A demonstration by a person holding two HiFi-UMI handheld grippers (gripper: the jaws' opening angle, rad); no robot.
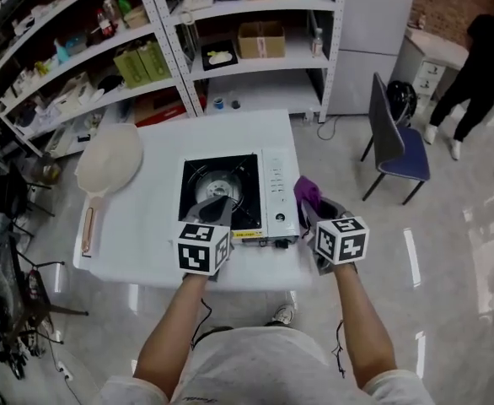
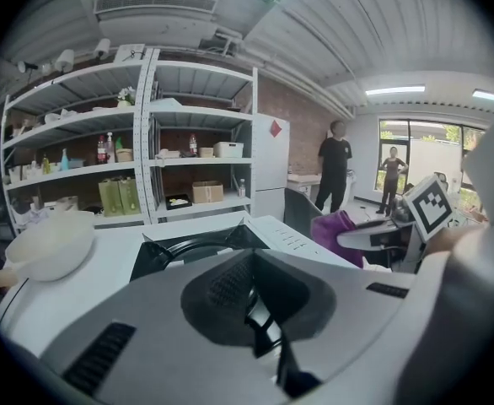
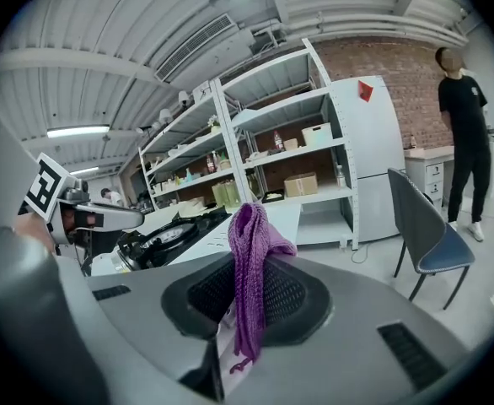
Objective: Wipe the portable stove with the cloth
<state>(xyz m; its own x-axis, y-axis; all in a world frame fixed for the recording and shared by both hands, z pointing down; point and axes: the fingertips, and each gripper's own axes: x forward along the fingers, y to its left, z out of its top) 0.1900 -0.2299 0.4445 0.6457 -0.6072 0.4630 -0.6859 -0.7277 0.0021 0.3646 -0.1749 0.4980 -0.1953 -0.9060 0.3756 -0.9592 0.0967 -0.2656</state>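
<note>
My right tool [image 1: 316, 216] pinches the purple cloth [image 3: 249, 251] at the bench's [image 1: 146, 222] right edge; my left tool [image 1: 216, 206], jaws together and empty, sits over the stove's [image 1: 274, 186] front.

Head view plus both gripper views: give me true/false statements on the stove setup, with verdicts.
1. The right gripper is shut on the purple cloth. True.
2. The left gripper holds a sponge. False: its jaws are together with nothing between them.
3. The portable stove sits on the white table. True.
4. The blue chair stands left of the table. False: it stands to the table's right.
5. A pot sits on the stove's burner. False: the burner is bare.
</note>
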